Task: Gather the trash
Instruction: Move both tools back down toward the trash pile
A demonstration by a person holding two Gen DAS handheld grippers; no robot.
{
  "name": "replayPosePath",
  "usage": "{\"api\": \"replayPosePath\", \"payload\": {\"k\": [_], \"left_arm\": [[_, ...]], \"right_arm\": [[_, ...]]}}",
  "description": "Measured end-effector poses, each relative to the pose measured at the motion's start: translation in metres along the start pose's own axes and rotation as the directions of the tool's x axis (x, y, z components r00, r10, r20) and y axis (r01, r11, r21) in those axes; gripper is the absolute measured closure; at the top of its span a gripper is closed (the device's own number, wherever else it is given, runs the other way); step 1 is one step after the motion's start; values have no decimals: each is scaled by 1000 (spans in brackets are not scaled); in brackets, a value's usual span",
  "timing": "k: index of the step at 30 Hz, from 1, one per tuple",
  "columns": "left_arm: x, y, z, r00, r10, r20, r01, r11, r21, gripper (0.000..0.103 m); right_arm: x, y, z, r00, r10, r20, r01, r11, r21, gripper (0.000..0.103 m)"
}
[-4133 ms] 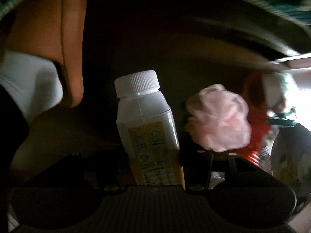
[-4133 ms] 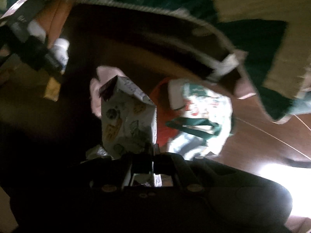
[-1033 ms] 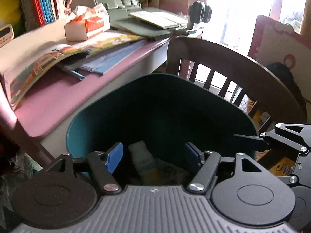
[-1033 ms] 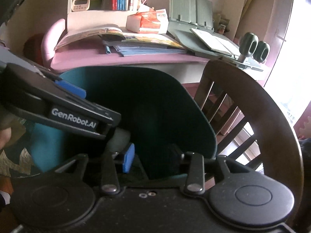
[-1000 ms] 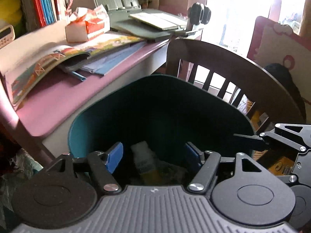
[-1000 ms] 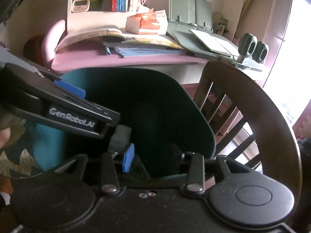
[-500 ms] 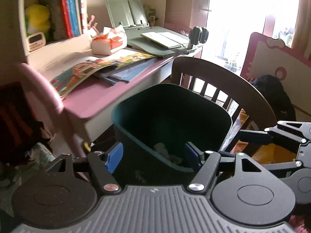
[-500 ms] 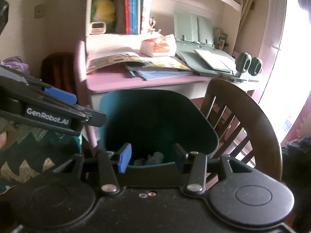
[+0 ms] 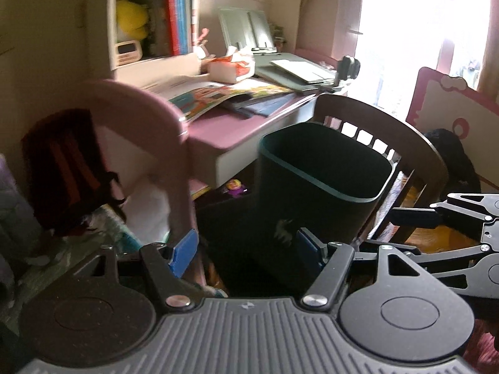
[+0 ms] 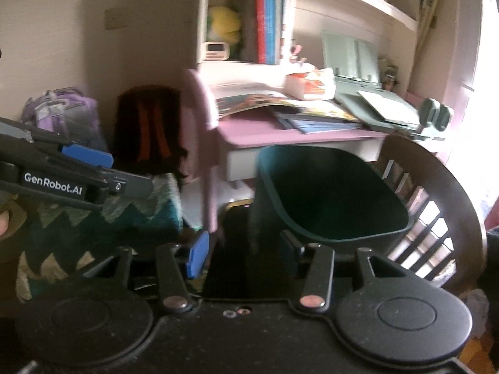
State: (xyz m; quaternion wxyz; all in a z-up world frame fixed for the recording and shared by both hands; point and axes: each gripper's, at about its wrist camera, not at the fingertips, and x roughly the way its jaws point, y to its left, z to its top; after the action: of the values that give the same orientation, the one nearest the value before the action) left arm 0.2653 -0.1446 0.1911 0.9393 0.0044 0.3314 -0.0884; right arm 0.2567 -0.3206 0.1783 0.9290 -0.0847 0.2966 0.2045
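1. I am holding my left gripper (image 9: 246, 246) with its blue-padded fingers (image 9: 184, 251) standing apart and nothing between them; they are sitting at the lower middle of the left wrist frame.
2. I am holding my right gripper (image 10: 243, 247) the same way, fingers apart and carrying nothing; its jaws have just been widening. One blue pad is showing at lower left of centre in the right wrist frame, the other finger is dark.
3. Beyond my left fingers the dark green trash bin (image 9: 321, 174) is standing upright at the centre of the frame, its open mouth facing up. In the right wrist frame the bin (image 10: 327, 193) is sitting just right of centre, above my fingers. Its inside is too dark to tell what is lying in it.
4. A brown wooden chair (image 9: 414, 143) is curving round the bin's right side, touching or just beside it; I cannot tell which.
5. A pink desk (image 9: 227, 127) is standing behind the bin, in the upper middle, with open picture books (image 9: 218, 93) and a tissue box (image 9: 230, 65) lying on it.
6. A pink rounded chair back (image 9: 149, 118) is rising at the left, with a dark backpack (image 9: 62, 168) further left.
7. My right gripper's side is showing at the right edge of the left wrist frame, and my left gripper at the left edge of the right wrist frame.
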Motion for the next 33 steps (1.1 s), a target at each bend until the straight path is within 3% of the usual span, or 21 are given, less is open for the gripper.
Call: {"api": "replayPosePath", "payload": {"k": [5, 14, 23, 28, 33], "left_arm": [[-13, 35, -31, 1000, 20, -12, -20, 1000, -19, 32], [-12, 82, -100, 998, 43, -49, -46, 997, -55, 19], [25, 138, -174, 992, 54, -116, -72, 985, -160, 18], [58, 167, -212, 988, 60, -142, -91, 971, -220, 2], [104, 192, -251, 976, 93, -198, -145, 953, -265, 2]], "right_arm": [[11, 37, -12, 998, 59, -16, -59, 998, -2, 53], [47, 104, -46, 982, 180, -54, -180, 984, -4, 51], [118, 149, -90, 958, 255, -133, -247, 966, 73, 50], [167, 168, -123, 932, 298, -206, -277, 953, 125, 50], [222, 181, -149, 913, 284, -292, -248, 956, 155, 50]]}}
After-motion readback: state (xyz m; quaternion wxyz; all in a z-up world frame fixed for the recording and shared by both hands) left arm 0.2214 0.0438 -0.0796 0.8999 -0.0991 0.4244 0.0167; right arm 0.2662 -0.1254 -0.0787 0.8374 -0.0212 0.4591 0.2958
